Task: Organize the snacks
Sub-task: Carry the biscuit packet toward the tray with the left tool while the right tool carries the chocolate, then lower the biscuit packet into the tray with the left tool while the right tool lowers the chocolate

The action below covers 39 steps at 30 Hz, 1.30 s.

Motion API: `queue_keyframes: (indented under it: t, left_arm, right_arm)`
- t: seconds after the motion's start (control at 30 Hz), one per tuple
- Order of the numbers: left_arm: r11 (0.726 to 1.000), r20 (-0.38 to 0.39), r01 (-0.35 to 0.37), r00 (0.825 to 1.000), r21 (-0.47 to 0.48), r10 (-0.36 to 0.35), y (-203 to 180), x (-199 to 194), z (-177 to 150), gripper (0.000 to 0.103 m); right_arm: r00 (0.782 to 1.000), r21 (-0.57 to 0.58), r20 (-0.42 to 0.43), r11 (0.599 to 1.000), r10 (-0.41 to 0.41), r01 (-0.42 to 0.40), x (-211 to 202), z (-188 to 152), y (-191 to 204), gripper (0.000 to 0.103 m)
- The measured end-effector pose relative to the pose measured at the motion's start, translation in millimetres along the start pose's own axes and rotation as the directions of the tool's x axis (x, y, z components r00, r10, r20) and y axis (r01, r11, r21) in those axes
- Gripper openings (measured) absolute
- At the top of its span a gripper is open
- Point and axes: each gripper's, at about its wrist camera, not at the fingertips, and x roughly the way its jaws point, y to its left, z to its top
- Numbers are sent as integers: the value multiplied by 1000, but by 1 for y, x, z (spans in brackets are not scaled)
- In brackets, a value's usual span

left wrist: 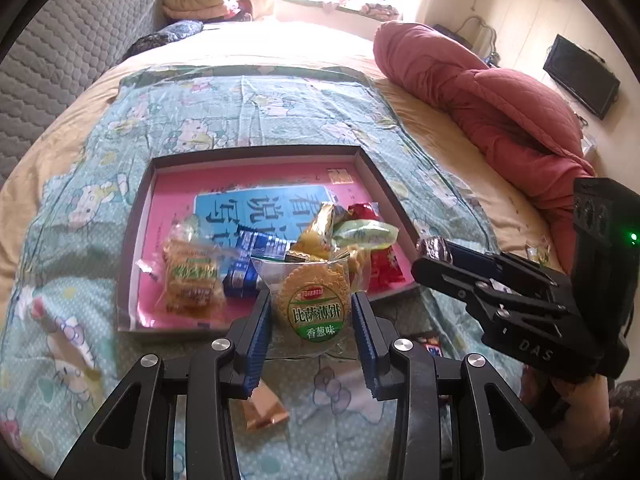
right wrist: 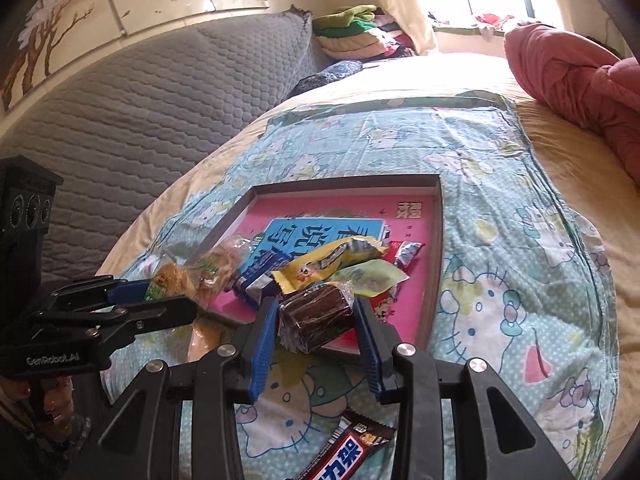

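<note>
My left gripper [left wrist: 311, 305] is shut on a clear packet of round crackers with a green label [left wrist: 316, 312]. It holds the packet above the near edge of a shallow brown box [left wrist: 256, 151]. My right gripper [right wrist: 316, 313] is shut on a brown cake in clear wrap [right wrist: 316, 318], over the same box's near rim [right wrist: 435, 264]. Inside the box, on a pink and blue book, lie several snacks. They include a yellow packet [right wrist: 332, 260], blue packets [left wrist: 248, 264], a pale green one [left wrist: 366, 234] and a cracker packet [left wrist: 192, 280]. Each gripper shows in the other's view, the right gripper [left wrist: 430, 258] and the left gripper [right wrist: 176, 299].
The box sits on a cartoon-print sheet [right wrist: 500, 240] on a bed. A chocolate bar [right wrist: 344, 452] and a gold wrapper [left wrist: 264, 412] lie loose on the sheet near me. A red quilt [left wrist: 480, 96] is bundled at the right, and a grey padded headboard [right wrist: 140, 120] stands at the left.
</note>
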Motion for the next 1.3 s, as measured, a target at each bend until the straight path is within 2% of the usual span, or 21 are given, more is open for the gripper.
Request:
queue_keyframes:
  t: [0.43, 0.73, 1.3]
  left_arm:
    - [1000, -2, -10, 1000, 2, 10, -2, 25, 11, 41]
    - [1000, -37, -12, 999, 9, 12, -2, 50, 9, 41]
    - [1000, -61, -18, 998, 9, 19, 4, 73, 6, 41]
  right_arm:
    - [998, 31, 30, 998, -51, 50, -3, 4, -9, 39]
    - [999, 72, 2, 996, -53, 53, 8, 2, -17, 39]
    - [999, 115, -54, 993, -3, 9, 35, -3, -21, 39]
